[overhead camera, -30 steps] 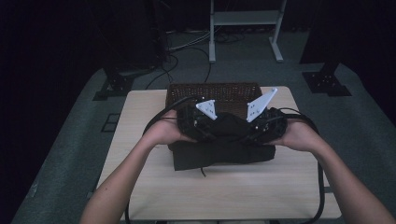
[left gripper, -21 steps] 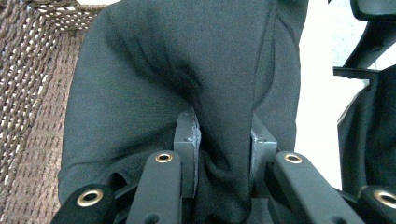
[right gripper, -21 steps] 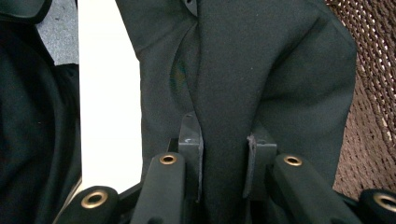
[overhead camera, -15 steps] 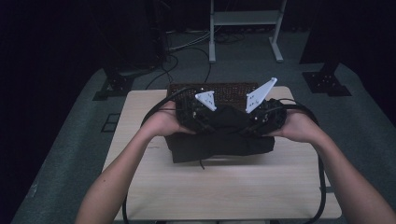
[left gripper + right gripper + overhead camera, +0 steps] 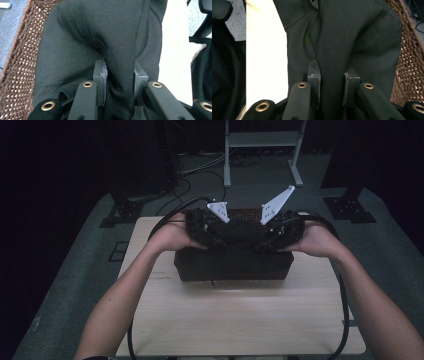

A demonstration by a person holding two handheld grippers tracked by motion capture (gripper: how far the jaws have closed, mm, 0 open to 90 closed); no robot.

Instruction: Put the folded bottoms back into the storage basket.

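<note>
A person stood at a light wooden table, forearms reaching in from the near edge, with a two-jaw gripper in each hand. The left gripper and the right gripper were held close together over the far half of the table, each topped by a pale three-cornered plate.

Between them hung a black garment, folded into a thick, wide bundle whose lower part rested on the tabletop. In the left gripper view the jaws of the left gripper stood closed down to a narrow gap, pinching a raised fold of the black garment between their pads. The right gripper view showed the same: the right gripper had its jaws clamped on a ridge of the black garment, the cloth bulging out on either side.

Behind the garment, at the far edge of the table, lay a brown wicker basket. Its woven wall showed at the side of the left gripper view and the right gripper view, just beside the cloth. The upper part of the garment seemed to lie over the basket's near rim, though the dim high view left it unclear whether any of it sat inside.
</note>
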